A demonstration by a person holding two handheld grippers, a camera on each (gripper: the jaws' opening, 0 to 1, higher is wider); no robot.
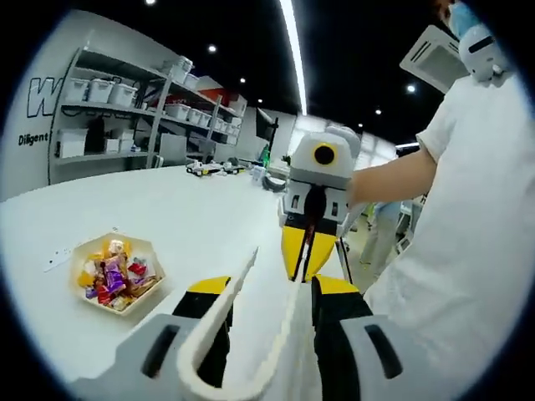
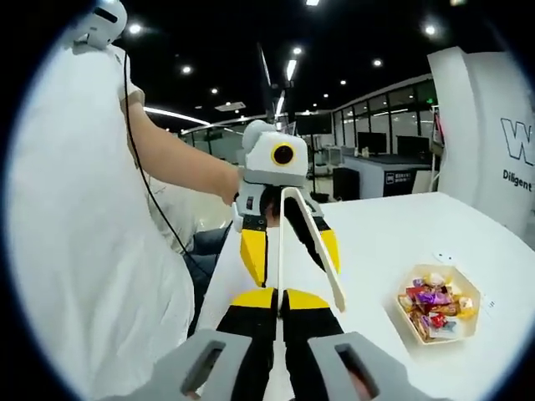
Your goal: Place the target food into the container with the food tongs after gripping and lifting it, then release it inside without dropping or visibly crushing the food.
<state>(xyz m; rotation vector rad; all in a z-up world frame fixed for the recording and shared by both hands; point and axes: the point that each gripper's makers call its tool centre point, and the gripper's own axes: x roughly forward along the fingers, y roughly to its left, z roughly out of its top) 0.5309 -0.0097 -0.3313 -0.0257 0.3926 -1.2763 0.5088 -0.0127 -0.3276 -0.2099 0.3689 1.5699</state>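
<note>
Nearest the lens, long white plastic tongs (image 1: 251,334) are held at the hinge end by the left gripper (image 1: 266,322), arms spread and pinching nothing. Wrapped sweets lie untouched in a hexagonal paper tray (image 1: 117,280) on the white tabletop (image 1: 167,217); gripping, lifting and placing all remain. The right gripper (image 2: 277,322) is closed.

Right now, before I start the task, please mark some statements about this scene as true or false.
1. A tray of wrapped sweets stands on the white table. True.
2. The tongs lie flat on the table. False: the left hand-held gripper holds them up in the air.
3. The tongs already grip a sweet. False: their arms are open and bare.
4. The person wears a white top. True.
</note>
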